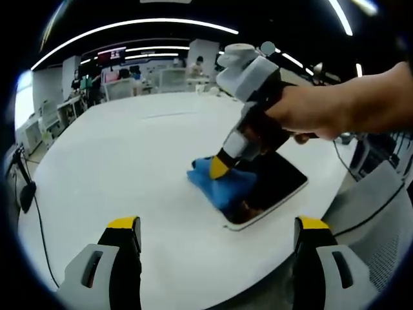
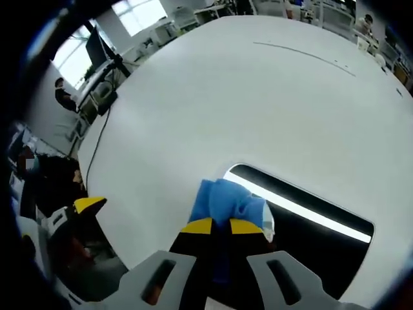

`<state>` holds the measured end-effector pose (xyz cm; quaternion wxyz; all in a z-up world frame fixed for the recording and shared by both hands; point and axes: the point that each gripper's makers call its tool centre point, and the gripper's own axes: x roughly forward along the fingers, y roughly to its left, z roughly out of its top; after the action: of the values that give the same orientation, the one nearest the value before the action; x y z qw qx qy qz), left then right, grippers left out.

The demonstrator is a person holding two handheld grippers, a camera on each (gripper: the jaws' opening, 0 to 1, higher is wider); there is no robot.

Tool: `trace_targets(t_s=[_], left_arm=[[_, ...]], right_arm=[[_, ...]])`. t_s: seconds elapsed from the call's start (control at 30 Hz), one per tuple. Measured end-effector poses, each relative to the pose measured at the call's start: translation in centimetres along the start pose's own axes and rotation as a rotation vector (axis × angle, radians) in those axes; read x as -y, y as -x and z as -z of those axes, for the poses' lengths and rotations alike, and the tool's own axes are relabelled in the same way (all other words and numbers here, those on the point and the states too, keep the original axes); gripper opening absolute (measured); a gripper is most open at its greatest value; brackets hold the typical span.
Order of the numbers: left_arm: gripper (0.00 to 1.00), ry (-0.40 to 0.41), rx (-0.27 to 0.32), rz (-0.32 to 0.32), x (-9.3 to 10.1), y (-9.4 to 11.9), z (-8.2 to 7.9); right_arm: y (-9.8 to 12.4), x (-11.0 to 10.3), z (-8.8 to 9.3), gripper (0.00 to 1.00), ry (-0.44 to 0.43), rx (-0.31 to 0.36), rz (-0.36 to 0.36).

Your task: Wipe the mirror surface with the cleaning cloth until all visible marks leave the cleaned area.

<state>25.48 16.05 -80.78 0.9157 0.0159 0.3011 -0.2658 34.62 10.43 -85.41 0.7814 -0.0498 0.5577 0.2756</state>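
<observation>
White table [image 1: 129, 161], broad, curved edge, faint thin line across far part. Mirror [image 1: 277, 187] flat on table near its near edge: dark glass, white rim, ceiling light strip reflected in it. Blue cloth [image 1: 222, 184] bunched on mirror's corner, lapping partly off it onto bare tabletop. Black cable draped over table edge, well apart from mirror.
</observation>
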Motion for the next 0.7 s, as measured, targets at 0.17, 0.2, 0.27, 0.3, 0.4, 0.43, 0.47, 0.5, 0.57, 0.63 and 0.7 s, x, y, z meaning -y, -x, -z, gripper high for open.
trace_targets(t_s=[0.17, 0.2, 0.27, 0.3, 0.4, 0.43, 0.47, 0.5, 0.57, 0.63, 0.7], left_arm=[[0.99, -0.002, -0.003, -0.002, 0.0, 0.03, 0.04], [0.99, -0.001, -0.004, -0.003, -0.01, 0.04, 0.05], [0.99, -0.001, -0.003, -0.005, -0.05, 0.06, 0.03], [0.99, -0.001, -0.004, -0.006, -0.08, 0.06, 0.06], [0.99, -0.001, -0.005, -0.009, -0.1, 0.08, 0.05], [0.99, -0.001, -0.005, -0.009, -0.11, 0.07, 0.05], [0.99, -0.001, -0.005, -0.009, -0.11, 0.07, 0.04], [0.99, -0.001, -0.005, -0.009, -0.11, 0.07, 0.03], [0.99, 0.0, -0.006, -0.01, -0.12, 0.07, 0.05], [0.99, 0.0, -0.007, -0.008, -0.09, 0.05, 0.07], [0.99, 0.0, -0.006, -0.008, -0.1, 0.05, 0.04]], right_arm=[[0.09, -0.02, 0.06, 0.02, 0.003, -0.001, -0.003], [0.11, -0.03, 0.08, 0.02, 0.005, -0.001, -0.004], [0.1, 0.0, 0.09, 0.02, 0.01, 0.0, -0.006], [0.12, 0.01, 0.1, 0.02, 0.012, 0.001, -0.007], [0.1, 0.12, 0.12, 0.02, 0.013, 0.001, -0.012], [0.06, 0.21, 0.11, 0.02, 0.011, 0.0, -0.014], [0.04, 0.23, 0.09, 0.02, 0.01, 0.001, -0.017], [0.1, 0.28, 0.16, 0.02, 0.012, 0.0, -0.017], [0.19, 0.37, 0.26, 0.02, 0.019, -0.003, -0.016], [0.33, 0.51, 0.4, 0.02, 0.021, -0.004, -0.015], [0.49, 0.64, 0.53, 0.02, 0.014, -0.002, -0.017]])
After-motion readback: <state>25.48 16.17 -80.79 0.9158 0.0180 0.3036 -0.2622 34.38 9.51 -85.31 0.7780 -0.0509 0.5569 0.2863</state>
